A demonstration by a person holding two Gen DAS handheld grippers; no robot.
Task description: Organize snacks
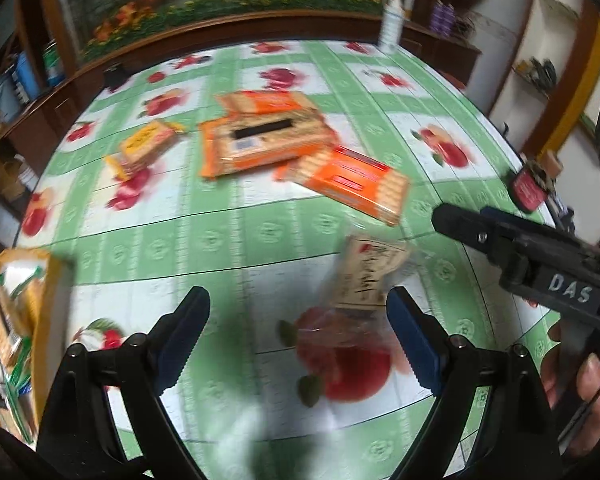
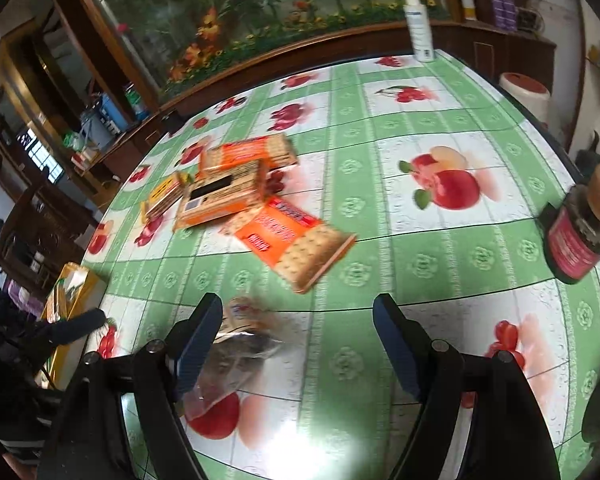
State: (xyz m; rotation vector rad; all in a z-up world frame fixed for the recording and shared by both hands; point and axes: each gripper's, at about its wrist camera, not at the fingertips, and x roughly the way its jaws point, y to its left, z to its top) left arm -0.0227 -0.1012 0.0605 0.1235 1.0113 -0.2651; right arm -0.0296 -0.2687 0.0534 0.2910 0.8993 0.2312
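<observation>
So the snacks are mostly bunched mid-table: three orange cracker packs, one [image 1: 260, 142] overlapping a second [image 1: 270, 104] behind it, the third [image 1: 346, 184] lying just beside them toward the near right, plus a smaller yellow pack [image 1: 146, 148] off to their left. A clear bag of biscuits [image 1: 360, 284] lies on its own closer in, on the green fruit-print tablecloth [image 1: 220, 240]. It's blurry, but it sits just ahead of the left gripper [image 1: 298, 312], nearer its right finger, and the jaws are spread wide with nothing in them. From the right wrist view the same bag shows beside the left finger of the right gripper [image 2: 298, 316], also wide apart and empty, whether it touches can't be told. A yellow box [image 1: 16, 332] with packs in it sits at the left table edge. A dark jar [image 2: 572, 240] stands at the right edge and a white spray bottle [image 2: 420, 24] at the far edge. Lots of bare cloth between the bag and the pile.
</observation>
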